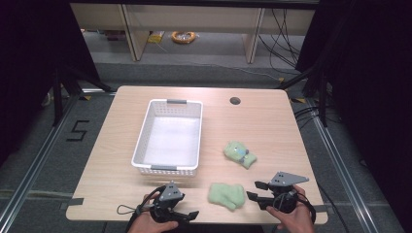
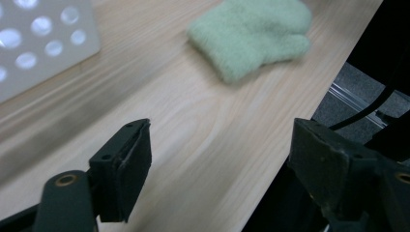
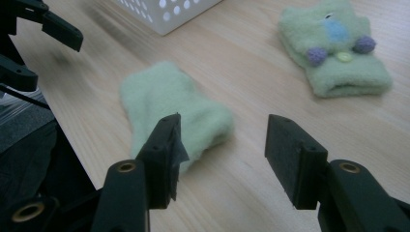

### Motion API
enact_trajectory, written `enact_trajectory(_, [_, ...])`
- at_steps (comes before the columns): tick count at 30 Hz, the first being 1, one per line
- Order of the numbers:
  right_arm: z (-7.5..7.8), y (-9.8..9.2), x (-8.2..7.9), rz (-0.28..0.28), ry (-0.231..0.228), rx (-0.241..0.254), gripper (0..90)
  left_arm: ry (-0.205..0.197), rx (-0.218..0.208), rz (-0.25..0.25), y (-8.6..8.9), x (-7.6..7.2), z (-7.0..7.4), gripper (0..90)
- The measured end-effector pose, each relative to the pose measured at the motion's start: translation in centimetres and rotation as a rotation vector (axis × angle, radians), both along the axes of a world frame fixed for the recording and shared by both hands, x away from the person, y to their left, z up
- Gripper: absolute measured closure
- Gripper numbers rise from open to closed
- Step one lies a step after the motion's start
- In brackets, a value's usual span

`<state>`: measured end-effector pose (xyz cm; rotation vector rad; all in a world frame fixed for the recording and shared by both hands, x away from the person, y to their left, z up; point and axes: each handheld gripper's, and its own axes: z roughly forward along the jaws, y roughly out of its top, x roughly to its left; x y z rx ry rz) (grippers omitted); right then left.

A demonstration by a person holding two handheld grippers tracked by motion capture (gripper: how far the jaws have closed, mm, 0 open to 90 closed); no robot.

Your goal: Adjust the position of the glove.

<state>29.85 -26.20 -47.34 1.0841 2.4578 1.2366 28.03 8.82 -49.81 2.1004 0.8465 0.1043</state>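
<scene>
Green fleece is lying near the front edge of the wooden surface [image 1: 121, 145]: a plain mitten [image 1: 226, 195] between the two tools. Seen from the right tool view, the second mitten [image 3: 333, 53] is showing a blue patch, purple bobbles and a yellow button, details blurring out from above. Both the left tool [image 1: 187, 215] and right tool [image 1: 256, 190] are standing open, gripping nothing. A white perforated basket [image 1: 141, 141] is sitting behind the left tool, well apart from both mittens.
</scene>
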Motion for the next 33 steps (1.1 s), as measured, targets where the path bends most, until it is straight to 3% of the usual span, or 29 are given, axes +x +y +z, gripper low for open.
enact_trajectory(3, [-0.2,0.3,0.2,0.005,-0.013,-0.005,51.5,-0.002,-0.003,-0.005,-0.9,0.5,0.2,27.3])
enact_trajectory(6, [-0.1,0.6,0.3,0.0,0.005,-0.007,52.3,-0.017,0.02,-0.038,-1.3,0.9,0.3,31.1])
enact_trajectory(7, [-0.2,0.8,0.3,-0.004,0.011,-0.012,53.4,-0.007,0.002,-0.026,-1.8,1.0,0.2,31.1])
enact_trajectory(11, [-0.3,1.2,1.1,0.016,0.004,-0.034,55.7,0.0,0.014,-0.049,-3.0,1.7,0.1,37.0])
enact_trajectory(13, [-0.3,1.5,1.5,0.012,0.027,-0.039,56.4,0.004,0.023,-0.055,-3.9,1.9,-0.1,38.2])
enact_trajectory(14, [-0.5,1.6,2.2,0.019,0.02,-0.047,57.0,-0.01,0.051,-0.08,-4.5,2.3,-0.2,39.4])
enact_trajectory(16, [-0.5,1.9,2.7,0.017,0.027,-0.047,57.6,-0.015,0.062,-0.088,-5.1,2.6,-0.3,41.4])
enact_trajectory(17, [-0.5,2.1,2.8,0.009,0.056,-0.042,57.7,-0.01,0.077,-0.077,-5.3,2.8,-0.4,42.0])
enact_trajectory(20, [-0.8,2.5,3.4,0.029,0.041,-0.056,58.2,-0.016,0.091,-0.093,-5.6,3.1,-0.5,45.1])
enact_trajectory(22, [-1.1,2.8,3.8,0.04,0.051,-0.074,58.4,-0.018,0.094,-0.078,-6.0,3.3,-0.8,48.5])
enact_trajectory(24, [-1.6,3.3,4.2,0.033,0.099,-0.106,58.5,-0.012,0.092,-0.073,-6.6,3.2,-1.0,52.1])
enact_trajectory(26, [-1.9,3.4,4.2,0.026,0.092,-0.097,58.7,-0.022,0.106,-0.078,-6.7,3.3,-1.0,53.4])
enact_trajectory(29, [-2.2,3.2,4.4,0.021,0.121,-0.1,60.0,-0.026,0.128,-0.078,-6.9,3.1,-1.1,60.7])
enact_trajectory(30, [-2.4,3.2,4.4,0.02,0.124,-0.086,63.8,-0.055,0.146,-0.09,-6.8,3.1,-1.0,64.5])
enact_trajectory(31, [-2.4,3.2,4.4,0.02,0.124,-0.086,63.8,-0.055,0.146,-0.09,-6.8,3.1,-1.0,66.9])
enact_trajectory(32, [-2.4,3.1,4.4,0.042,0.135,-0.084,73.5,-0.047,0.132,-0.08,-6.9,2.9,-1.1,69.9])
enact_trajectory(33, [-2.4,3.1,4.4,0.042,0.135,-0.084,73.5,-0.042,0.127,-0.088,-6.9,2.9,-1.1,71.6])
